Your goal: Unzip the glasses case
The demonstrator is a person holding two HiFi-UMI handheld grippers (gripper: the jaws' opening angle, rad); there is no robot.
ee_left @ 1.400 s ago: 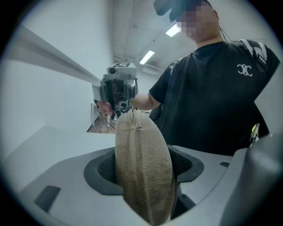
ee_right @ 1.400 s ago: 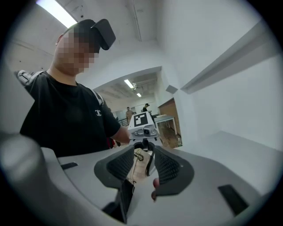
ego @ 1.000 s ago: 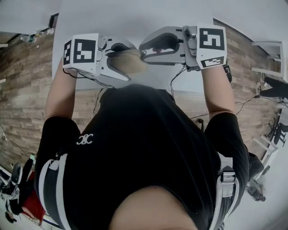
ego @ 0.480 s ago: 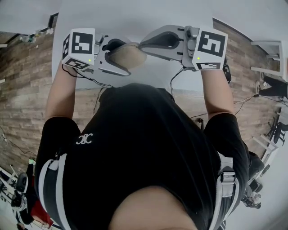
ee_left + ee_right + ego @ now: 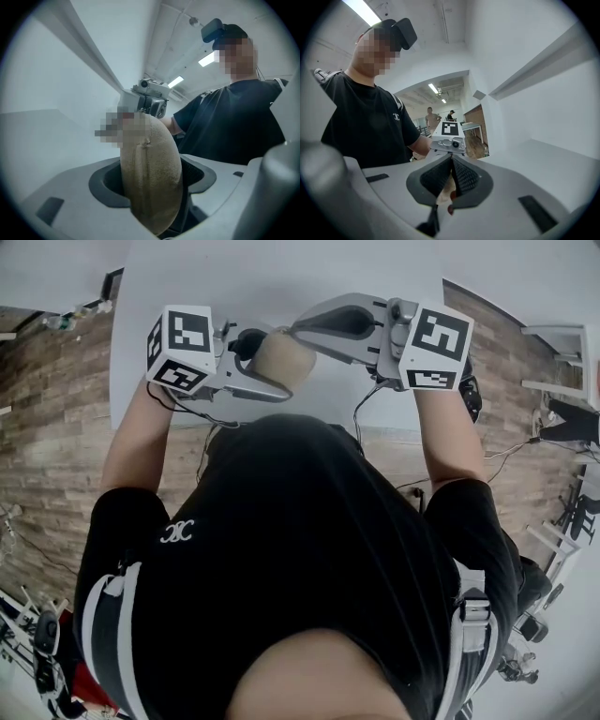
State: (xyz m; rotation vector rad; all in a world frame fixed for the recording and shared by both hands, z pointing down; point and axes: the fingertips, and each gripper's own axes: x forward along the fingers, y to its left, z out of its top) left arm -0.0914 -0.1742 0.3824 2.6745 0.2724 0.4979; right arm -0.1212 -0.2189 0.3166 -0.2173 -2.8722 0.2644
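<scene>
Left gripper (image 5: 272, 364) fingers wide, clamping glasses case (image 5: 152, 173); right gripper (image 5: 451, 176) fingers pinched shut on red pull tab (image 5: 450, 208) at case end, tab mostly hidden.

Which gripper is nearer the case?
Left. The case sits clamped by its body between the fingers of the left gripper. The right gripper meets only the case's end, its fingers shut, seemingly on the zip pull.

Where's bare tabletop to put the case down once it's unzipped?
The table is bare beyond the case, all across toward the top of the head view. It is crowded at the near edge, around the held case and the hanging cables.
</scene>
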